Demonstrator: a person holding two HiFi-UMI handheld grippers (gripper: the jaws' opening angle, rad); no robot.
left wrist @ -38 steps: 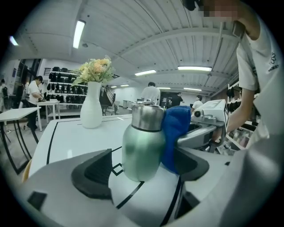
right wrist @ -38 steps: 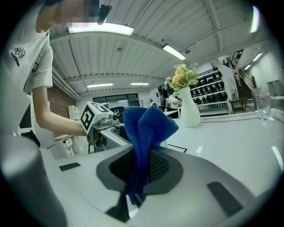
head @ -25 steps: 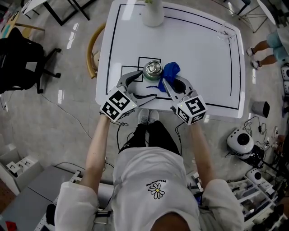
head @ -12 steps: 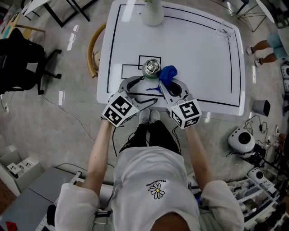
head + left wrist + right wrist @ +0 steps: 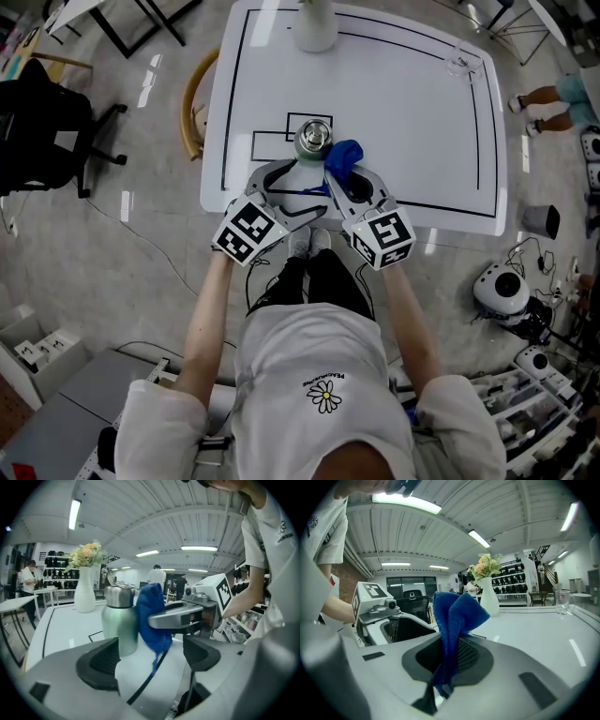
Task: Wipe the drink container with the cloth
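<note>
A steel drink bottle stands upright on the white table, inside a black-lined square near the front edge. A blue cloth hangs just right of it, pinched in my right gripper, which is shut on it. In the left gripper view the cloth lies against the bottle's right side. My left gripper is open just in front of the bottle, with nothing between its jaws. The right gripper view shows the cloth rising from the closed jaws and hiding the bottle.
A white vase with flowers stands at the table's far edge, and a clear glass sits at the far right corner. A wooden chair is at the table's left side. People stand in the room beyond.
Both grippers have drawn back slightly toward the person. The right gripper has shifted left, bringing the cloth closer to the bottle's side. The bottle has stayed put.
</note>
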